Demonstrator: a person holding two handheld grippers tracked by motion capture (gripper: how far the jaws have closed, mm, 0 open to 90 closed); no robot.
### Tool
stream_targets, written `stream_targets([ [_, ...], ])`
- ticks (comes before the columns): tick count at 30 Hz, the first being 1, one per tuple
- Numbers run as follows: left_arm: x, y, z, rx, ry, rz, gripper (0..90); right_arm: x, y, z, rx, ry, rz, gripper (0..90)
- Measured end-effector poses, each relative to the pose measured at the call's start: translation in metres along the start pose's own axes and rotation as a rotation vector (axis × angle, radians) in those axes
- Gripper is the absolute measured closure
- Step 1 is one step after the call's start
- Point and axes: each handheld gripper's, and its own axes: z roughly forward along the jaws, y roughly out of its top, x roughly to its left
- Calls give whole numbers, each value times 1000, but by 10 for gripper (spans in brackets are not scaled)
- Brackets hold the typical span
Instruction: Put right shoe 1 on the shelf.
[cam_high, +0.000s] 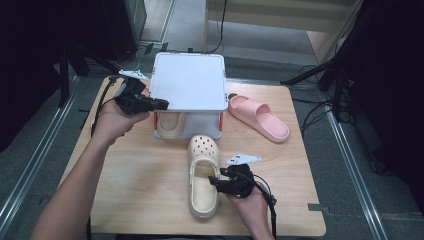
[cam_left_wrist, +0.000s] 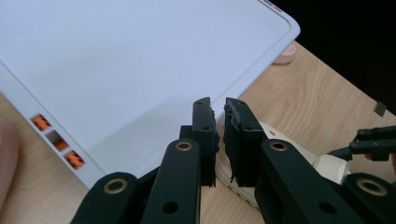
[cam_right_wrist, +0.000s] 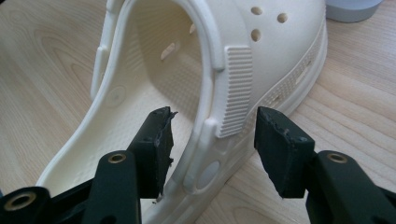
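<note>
Right hand-held gripper (cam_right_wrist: 210, 140) open wide, jaws astride cream clog (cam_right_wrist: 196, 70) side wall. Left hand-held gripper (cam_left_wrist: 219, 126) nearly closed, empty, at white box lid (cam_left_wrist: 140, 65) edge.

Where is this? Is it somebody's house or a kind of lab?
Probably a lab or recording studio, not a house. The wooden table stands between metal floor rails, dark stands and cables surround it, and a person works with a handheld gripper at a white box.
</note>
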Motion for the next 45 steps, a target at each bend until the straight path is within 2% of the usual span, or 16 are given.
stream_targets([
  [4,11,4,1,-13,22,-23,825,1,-1,4,4,-35,-13,495],
  [8,20,2,5,-5,29,-34,826,0,-1,8,-6,-36,6,493],
  [14,25,-1,9,-7,46,-39,827,1,-2,8,-15,-45,30,524],
  [16,25,-1,9,-10,51,-34,829,1,-2,8,-17,-48,39,538],
  [22,23,-1,11,-14,69,-15,831,-1,-2,5,-40,-48,58,693],
  [25,23,-1,11,-16,71,-13,831,-5,-1,4,-51,-44,68,732],
  [30,20,-1,11,-12,91,6,829,-7,4,2,-48,-83,52,769],
  [34,20,-1,11,-14,87,2,828,-8,11,-1,-55,-87,61,786],
  [39,21,-2,11,-16,78,-7,828,-5,22,-5,-55,-90,32,793],
  [45,20,-2,11,-17,82,-4,825,-5,32,-9,-66,-82,41,795],
])
